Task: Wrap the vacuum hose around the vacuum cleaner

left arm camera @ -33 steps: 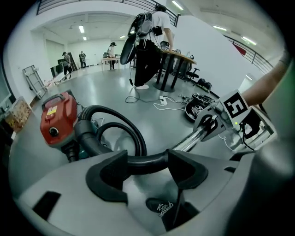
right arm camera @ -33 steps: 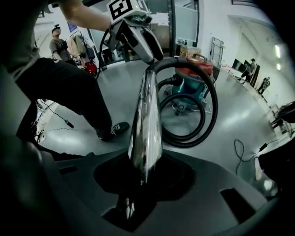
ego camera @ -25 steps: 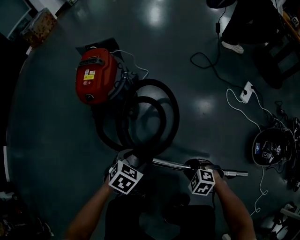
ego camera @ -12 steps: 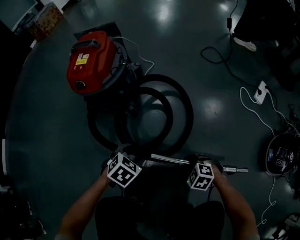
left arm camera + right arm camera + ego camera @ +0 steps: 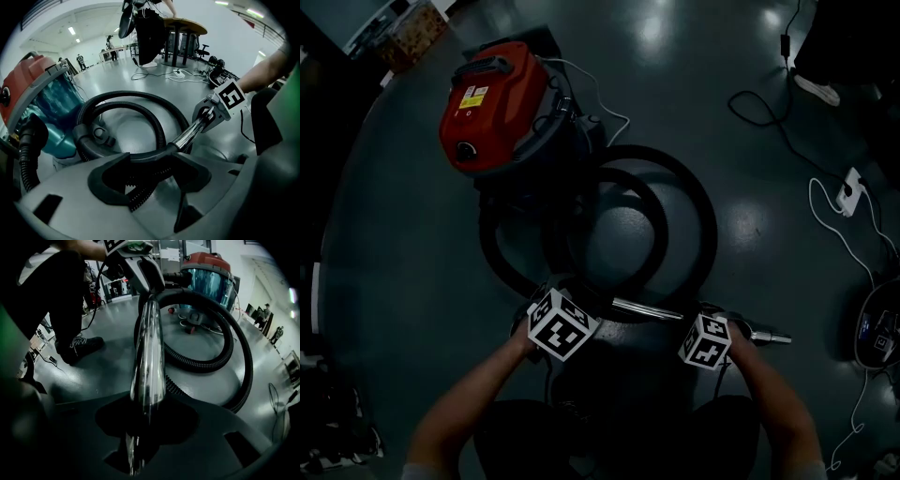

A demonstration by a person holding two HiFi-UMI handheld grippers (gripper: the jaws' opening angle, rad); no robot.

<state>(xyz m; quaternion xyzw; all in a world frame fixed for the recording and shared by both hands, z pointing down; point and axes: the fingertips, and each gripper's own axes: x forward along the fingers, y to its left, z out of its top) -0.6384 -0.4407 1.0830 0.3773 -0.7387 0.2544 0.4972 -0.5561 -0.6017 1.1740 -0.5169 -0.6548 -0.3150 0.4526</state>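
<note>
The red vacuum cleaner (image 5: 492,103) stands on the dark floor at the upper left. Its black ribbed hose (image 5: 705,225) lies in loops beside it. The hose ends in a curved black grip joined to a chrome tube (image 5: 649,308). My left gripper (image 5: 572,302) is shut on that curved hose end (image 5: 150,157), with ribbed hose passing under its jaws. My right gripper (image 5: 722,323) is shut on the chrome tube (image 5: 149,352) farther right. From the left gripper view the tube (image 5: 192,131) runs up to the right gripper (image 5: 213,112). Both grippers point steeply down, low over the floor.
A white power strip (image 5: 847,192) and loose cables (image 5: 759,112) lie at the right. Someone's shoe (image 5: 818,89) is at the top right, and a box (image 5: 412,33) at the top left. A round table (image 5: 180,28) stands beyond the hose loops.
Both grippers have sunk toward the floor, carrying the hose end and chrome tube down with them. The hose loops and vacuum cleaner have stayed in place.
</note>
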